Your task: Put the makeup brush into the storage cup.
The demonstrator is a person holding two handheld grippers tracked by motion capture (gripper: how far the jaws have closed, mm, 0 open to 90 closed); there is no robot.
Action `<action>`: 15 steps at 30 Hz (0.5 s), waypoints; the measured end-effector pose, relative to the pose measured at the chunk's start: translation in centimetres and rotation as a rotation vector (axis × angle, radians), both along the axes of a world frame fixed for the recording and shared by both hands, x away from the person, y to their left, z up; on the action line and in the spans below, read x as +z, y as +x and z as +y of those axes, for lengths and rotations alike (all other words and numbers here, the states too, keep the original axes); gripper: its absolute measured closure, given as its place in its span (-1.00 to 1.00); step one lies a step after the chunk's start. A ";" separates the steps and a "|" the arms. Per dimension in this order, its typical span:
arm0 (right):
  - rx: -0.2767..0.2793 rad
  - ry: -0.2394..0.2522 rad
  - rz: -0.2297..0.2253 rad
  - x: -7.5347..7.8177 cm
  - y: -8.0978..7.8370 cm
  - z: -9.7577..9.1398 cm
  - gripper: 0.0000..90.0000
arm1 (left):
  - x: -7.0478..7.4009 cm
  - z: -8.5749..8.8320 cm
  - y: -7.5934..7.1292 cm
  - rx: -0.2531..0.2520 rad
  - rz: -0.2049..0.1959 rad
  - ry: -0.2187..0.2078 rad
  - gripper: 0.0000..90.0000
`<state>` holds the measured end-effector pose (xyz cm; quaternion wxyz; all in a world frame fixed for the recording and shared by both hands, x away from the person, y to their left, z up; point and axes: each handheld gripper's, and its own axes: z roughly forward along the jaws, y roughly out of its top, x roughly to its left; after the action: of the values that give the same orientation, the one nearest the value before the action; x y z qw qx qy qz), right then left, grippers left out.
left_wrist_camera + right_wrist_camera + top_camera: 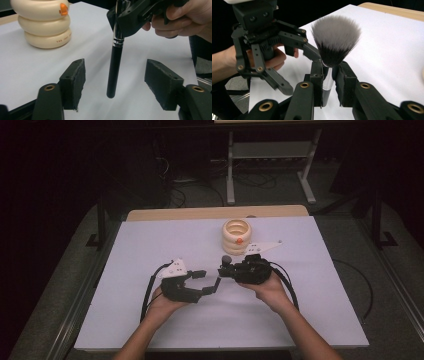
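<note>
The right gripper's (328,75) fingers (316,75) pinch the silver ferrule of a makeup brush (334,41), bristles up at the centre of the right gripper view. In the left gripper view the black handle (114,67) hangs down mid-frame above the white table (37,70), between the left gripper's (115,82) spread fingers (75,80), which do not touch it.

The grip is narrow and high on a smooth metal collar, so I judge the brush could swivel or slide out and drop onto the table. A nudge from the left fingers, so close to the handle, could cause that. The cream ringed holder (236,236) sits upper centre of the high view, well apart.
</note>
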<state>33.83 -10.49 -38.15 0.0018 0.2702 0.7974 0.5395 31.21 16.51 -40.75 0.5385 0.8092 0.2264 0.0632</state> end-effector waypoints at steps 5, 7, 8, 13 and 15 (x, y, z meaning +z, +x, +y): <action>-0.009 -0.017 -0.007 0.1 0.0 -0.2 0.69 | 0.3 0.8 -0.1 0.007 -0.002 -0.007 -0.45; -0.013 -0.025 -0.015 0.1 0.0 -0.3 0.69 | 0.4 1.2 -0.2 0.009 -0.001 -0.002 -0.51; -0.018 -0.023 -0.016 0.2 0.0 -0.4 0.69 | 0.4 1.3 -0.3 0.006 -0.002 0.001 -0.54; -0.015 -0.034 -0.032 0.4 0.0 -0.6 0.69 | 0.4 2.0 -0.6 0.009 -0.003 0.016 -0.69; -0.018 -0.044 -0.035 0.4 0.0 -0.7 0.69 | 0.2 2.4 -0.8 0.008 0.008 0.023 -0.72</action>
<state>33.87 -11.15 -37.76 0.0265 0.2679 0.8063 0.5267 30.41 18.87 -40.52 0.5279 0.8148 0.2308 0.0648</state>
